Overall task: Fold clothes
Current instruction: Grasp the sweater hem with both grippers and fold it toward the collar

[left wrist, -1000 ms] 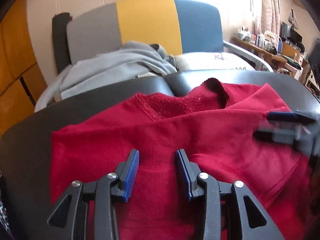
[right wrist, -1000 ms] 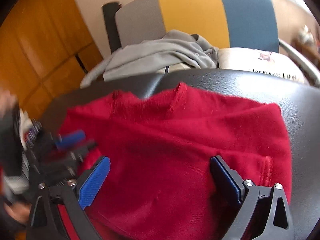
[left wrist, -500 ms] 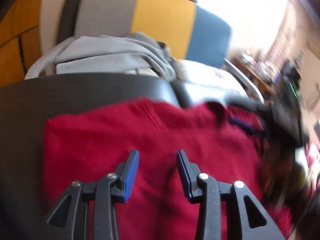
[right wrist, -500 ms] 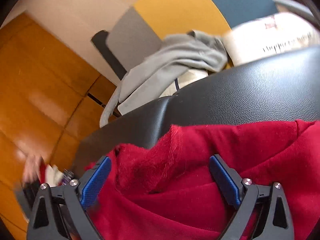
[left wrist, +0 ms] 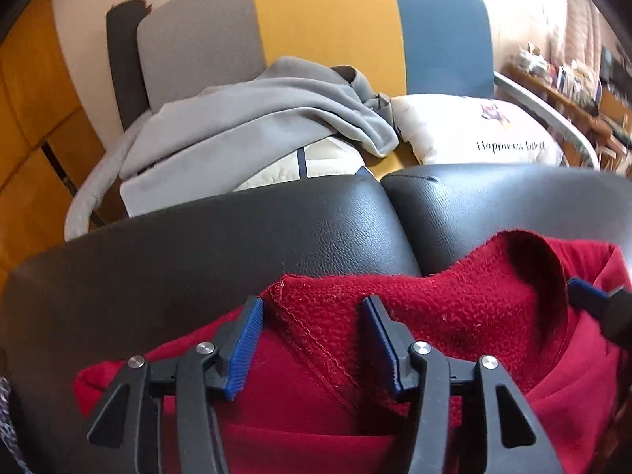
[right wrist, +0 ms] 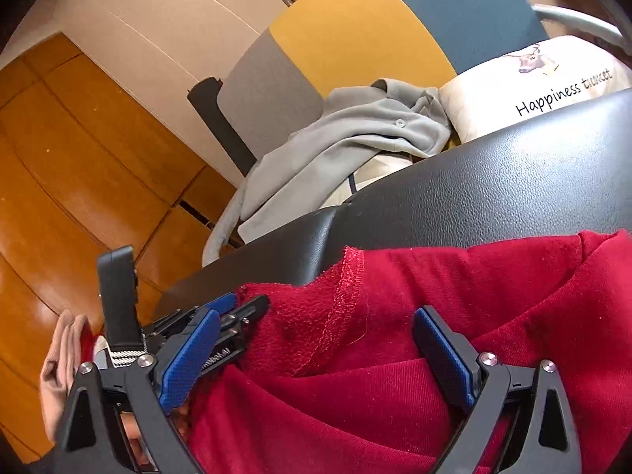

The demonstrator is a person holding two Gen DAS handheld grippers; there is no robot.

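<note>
A black leather seat (left wrist: 205, 245) fills the near ground, with a grey, yellow and blue chair (left wrist: 328, 27) behind it carrying a grey garment (left wrist: 245, 126) and a cream cushion (left wrist: 474, 134). The red sweatshirt (left wrist: 454, 316) lies on the seat, its long axis running side to side across it; the neck opening faces the chair, fleece lining turned up. The far right end is cut off, so its full extent is unclear. The left gripper (left wrist: 312, 339) has just been opening; its jaws now stand apart astride the stitched collar edge, pads not pressing the cloth. The right gripper (right wrist: 312, 359) also stands wide apart over the bunched fabric, gripping nothing. Its blue pad (left wrist: 584, 296) shows at the collar's right side.
</note>
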